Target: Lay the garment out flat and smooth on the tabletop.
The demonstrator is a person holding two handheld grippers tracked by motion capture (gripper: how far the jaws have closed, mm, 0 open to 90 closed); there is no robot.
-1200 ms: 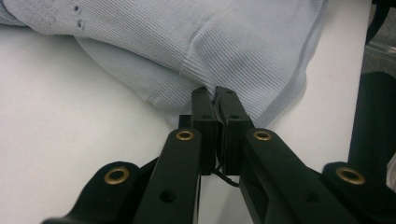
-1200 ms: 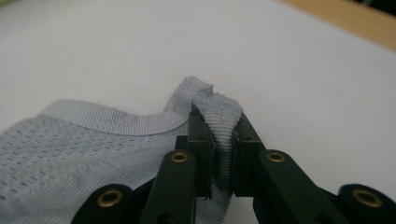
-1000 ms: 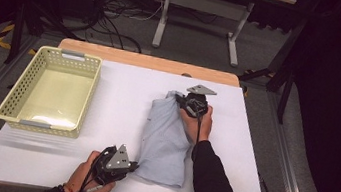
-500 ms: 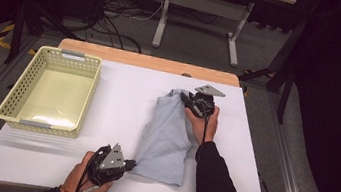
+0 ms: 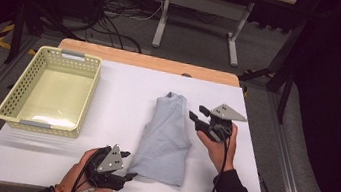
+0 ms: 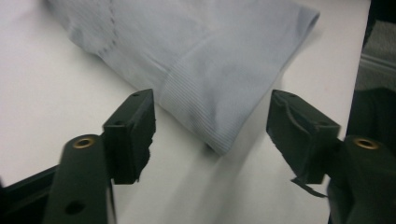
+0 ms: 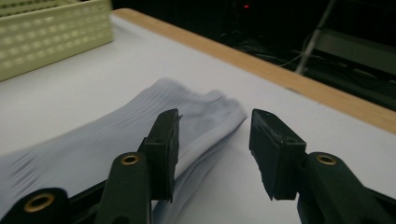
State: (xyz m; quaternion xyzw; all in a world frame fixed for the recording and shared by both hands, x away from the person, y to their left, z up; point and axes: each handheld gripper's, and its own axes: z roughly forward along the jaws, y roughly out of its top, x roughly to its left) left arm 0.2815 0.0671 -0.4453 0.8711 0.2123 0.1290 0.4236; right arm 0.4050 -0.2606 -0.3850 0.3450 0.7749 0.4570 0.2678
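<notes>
The folded grey garment (image 5: pixel 165 135) is laid flat on the white counter (image 5: pixel 98 166), right of the slotted plastic basket (image 5: pixel 50 90). Both sets of fingers have just been opening, nothing pinched: left gripper (image 5: pixel 128 175) at the ribbed hem, right gripper (image 5: pixel 195 115) beside the collar. Being soft knit, the fold could be dragged open if snagged.

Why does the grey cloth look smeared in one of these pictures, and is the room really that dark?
In the right gripper view the folded grey garment is streaked with motion blur. In the left gripper view the garment's ribbed hem is fairly crisp, casting a soft shadow on the white table. In the high view the table is brightly lit while the floor and surroundings fall into deep darkness.
</notes>
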